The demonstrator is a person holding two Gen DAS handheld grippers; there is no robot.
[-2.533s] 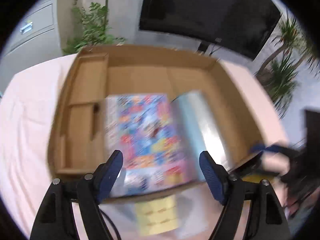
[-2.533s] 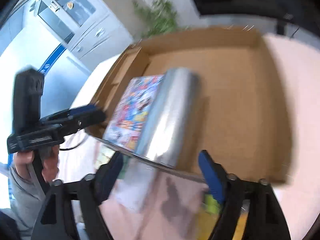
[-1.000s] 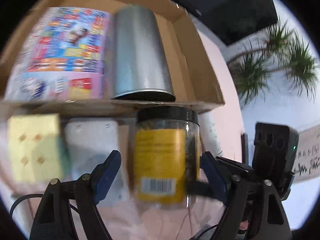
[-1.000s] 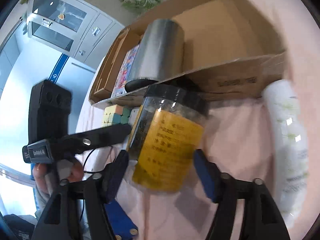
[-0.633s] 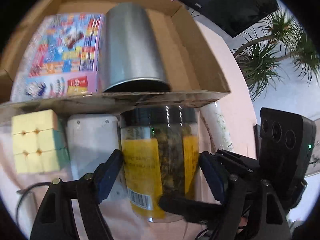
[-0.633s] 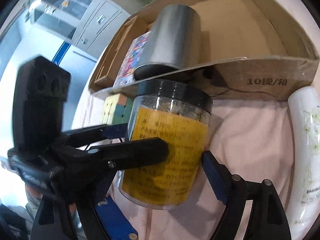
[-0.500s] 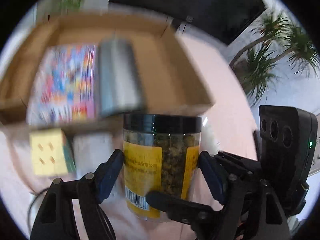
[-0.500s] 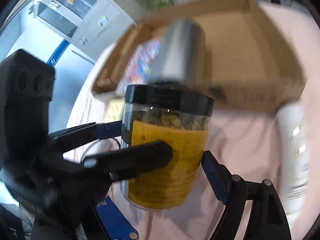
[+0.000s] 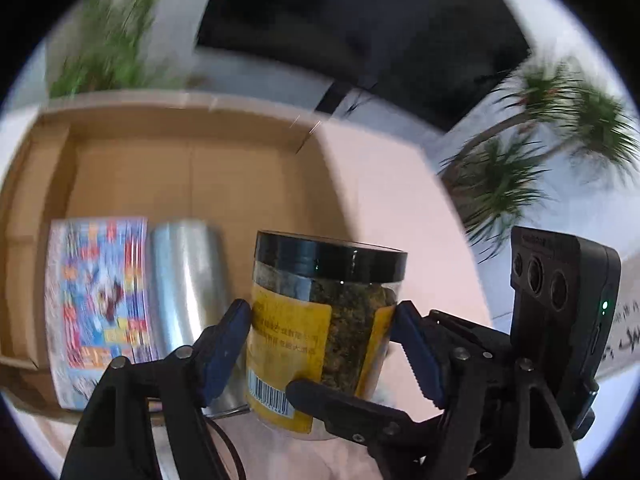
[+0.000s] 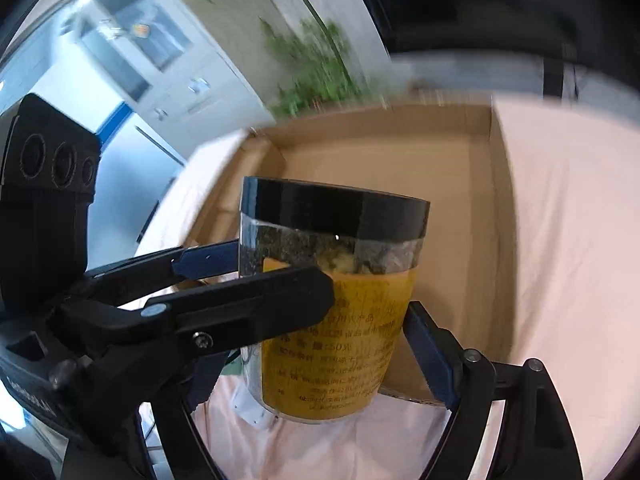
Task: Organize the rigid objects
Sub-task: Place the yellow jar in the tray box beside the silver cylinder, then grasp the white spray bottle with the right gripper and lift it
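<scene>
Gripping jar, both tools pressing.

I saw a clear glossy plastic jar, matt black lid; brushed metal tumbler; matt cardboard box; pink cloth

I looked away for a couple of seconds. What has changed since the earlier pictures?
Both grippers, left and right, closed on the black-lidded clear jar with the yellow label and lifted it off the pink cloth toward the cardboard box. The left fingers just closed further. The colourful book and steel cup stay in the box.
</scene>
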